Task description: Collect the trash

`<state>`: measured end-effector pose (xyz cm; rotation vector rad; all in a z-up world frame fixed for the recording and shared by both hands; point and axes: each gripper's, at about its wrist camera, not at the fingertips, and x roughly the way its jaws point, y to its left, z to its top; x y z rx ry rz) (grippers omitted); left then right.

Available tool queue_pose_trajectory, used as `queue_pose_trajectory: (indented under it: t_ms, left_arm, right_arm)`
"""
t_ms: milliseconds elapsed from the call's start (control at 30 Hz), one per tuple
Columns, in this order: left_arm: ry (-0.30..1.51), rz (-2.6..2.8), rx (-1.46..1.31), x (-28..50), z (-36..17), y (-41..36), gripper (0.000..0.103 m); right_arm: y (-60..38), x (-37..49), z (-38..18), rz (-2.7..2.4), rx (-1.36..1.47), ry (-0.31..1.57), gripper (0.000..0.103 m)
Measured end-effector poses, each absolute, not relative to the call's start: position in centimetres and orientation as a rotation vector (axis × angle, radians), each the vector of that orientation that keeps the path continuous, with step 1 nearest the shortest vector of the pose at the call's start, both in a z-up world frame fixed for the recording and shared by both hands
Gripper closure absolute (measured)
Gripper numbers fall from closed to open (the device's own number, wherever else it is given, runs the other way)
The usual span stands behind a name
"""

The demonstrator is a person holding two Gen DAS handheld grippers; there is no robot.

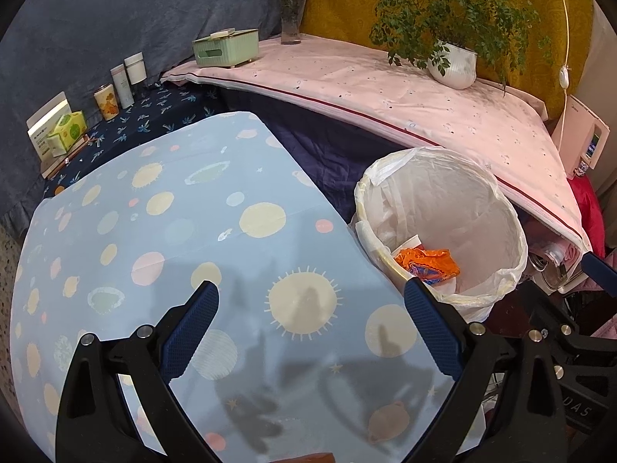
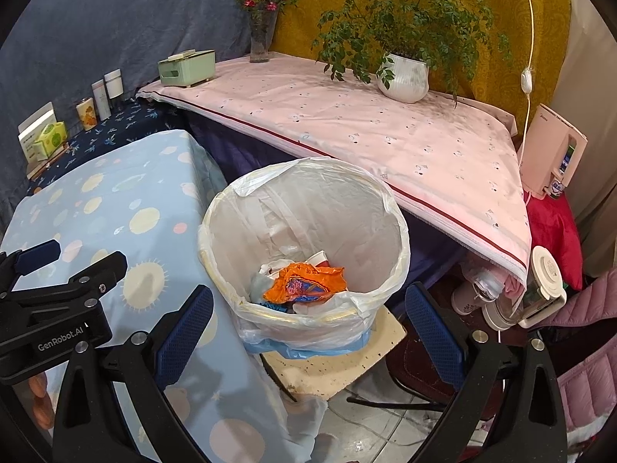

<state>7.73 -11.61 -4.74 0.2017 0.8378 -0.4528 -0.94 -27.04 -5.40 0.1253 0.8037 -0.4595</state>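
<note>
Both claws spread, empty; bin (image 2: 304, 231) rim hides trash under orange wrapper (image 2: 304, 283).

We cannot read the print on the orange wrapper (image 2: 304, 283), which covers the trash beneath it, the pink cloth (image 2: 405, 142) hides the jars (image 2: 472, 297) partly, and the dispenser's (image 1: 586, 142) panel blurs.
</note>
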Motion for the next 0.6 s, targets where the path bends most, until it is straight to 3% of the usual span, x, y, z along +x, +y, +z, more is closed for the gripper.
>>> queue_pose_trajectory:
  t_ms: [600]
  left_arm:
    - [0.83, -0.459, 0.222, 7.49, -4.84, -12.34, 0.011]
  right_arm:
    - [-27.36, -1.0, -5.8, -0.471, 0.14, 0.805, 0.007]
